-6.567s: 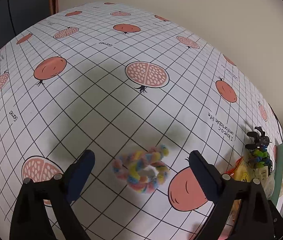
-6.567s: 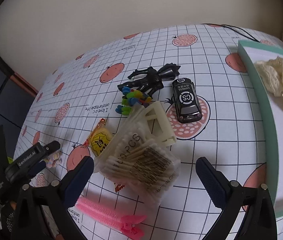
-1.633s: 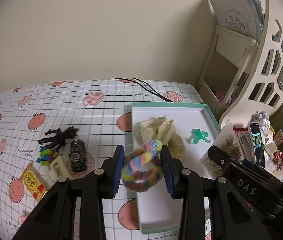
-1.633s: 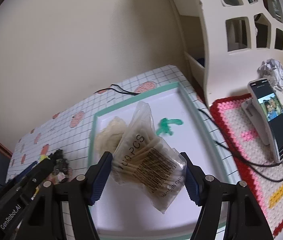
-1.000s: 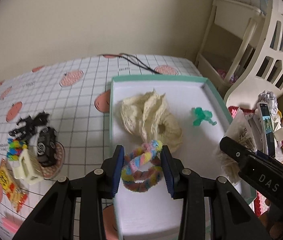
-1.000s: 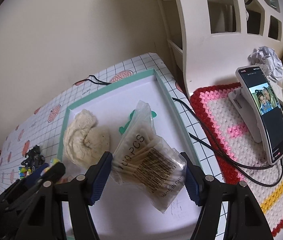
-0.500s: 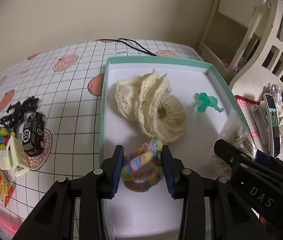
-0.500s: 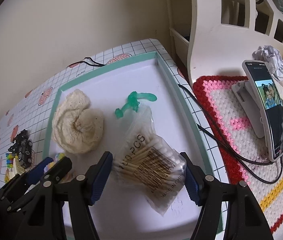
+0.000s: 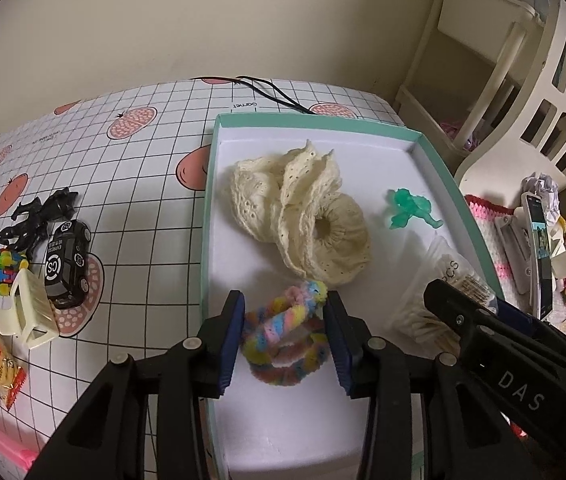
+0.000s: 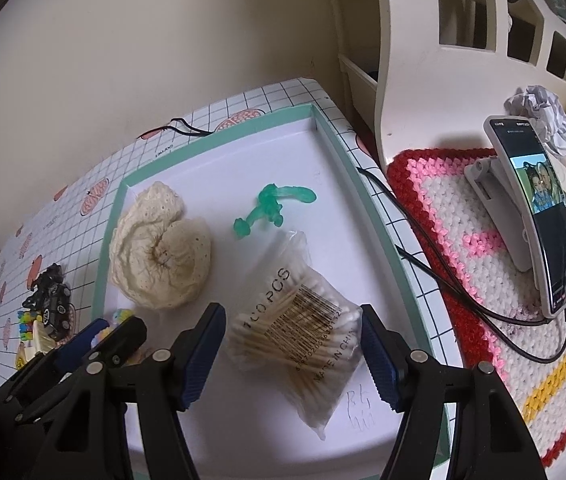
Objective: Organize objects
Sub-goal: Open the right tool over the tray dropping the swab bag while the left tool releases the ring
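The rainbow fuzzy ring point(image 9: 285, 342) sits between the pads of the left gripper point(image 9: 286, 336), which is closed on it, low over the white floor of the teal-edged tray point(image 9: 210, 184), just in front of the cream knitted piece point(image 9: 303, 216). The bag of cotton swabs point(image 10: 295, 332) lies on the tray floor between the pads of the right gripper point(image 10: 293, 350); the pads appear to stand a little off the bag, so this gripper seems to be slightly open. A green toy figure point(image 10: 271, 208) is further inside the tray. The step in hand looks like placing both things in the tray. The next move probably calls for opening the left gripper and lifting both away. A toy car point(image 9: 65, 264), a hair clip point(image 9: 29, 312) and other small things wait on the desk point(image 9: 143, 184).
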Motion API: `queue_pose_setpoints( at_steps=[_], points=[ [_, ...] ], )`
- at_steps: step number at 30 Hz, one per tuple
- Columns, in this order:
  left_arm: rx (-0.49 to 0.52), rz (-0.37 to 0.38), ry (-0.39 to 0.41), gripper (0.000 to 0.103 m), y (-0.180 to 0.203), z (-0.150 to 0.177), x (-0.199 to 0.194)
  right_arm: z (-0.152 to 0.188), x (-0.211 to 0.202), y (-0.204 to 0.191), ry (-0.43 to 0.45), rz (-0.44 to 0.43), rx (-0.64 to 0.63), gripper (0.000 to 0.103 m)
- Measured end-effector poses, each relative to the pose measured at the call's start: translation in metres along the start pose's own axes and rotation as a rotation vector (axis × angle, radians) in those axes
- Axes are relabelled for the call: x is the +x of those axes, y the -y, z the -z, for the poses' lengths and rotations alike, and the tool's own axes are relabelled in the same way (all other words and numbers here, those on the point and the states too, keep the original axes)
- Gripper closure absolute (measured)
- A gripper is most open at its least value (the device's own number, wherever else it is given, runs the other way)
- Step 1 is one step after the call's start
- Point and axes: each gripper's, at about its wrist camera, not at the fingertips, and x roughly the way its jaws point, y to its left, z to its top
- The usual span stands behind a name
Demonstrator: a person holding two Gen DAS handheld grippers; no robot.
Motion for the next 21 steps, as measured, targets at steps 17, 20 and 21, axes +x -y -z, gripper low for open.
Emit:
queue_pose_setpoints(
  at_steps=[17, 20, 21],
  points=[
    [-0.001, 0.021, 0.021, 0.057, 0.001, -0.004, -0.016, -0.002, -0.017, -0.001, 0.057, -0.028, 0.005, 0.033],
    [-0.004, 0.022, 0.027, 0.057, 0.000, -0.004, -0.019, -0.003, -0.017, 0.000, 0.059, -0.033, 0.009, 0.033],
    [-0.007, 0.026, 0.030, 0.057, 0.000, -0.005, -0.019, -0.003, -0.017, 0.000, 0.059, -0.033, 0.009, 0.033]
  ],
)
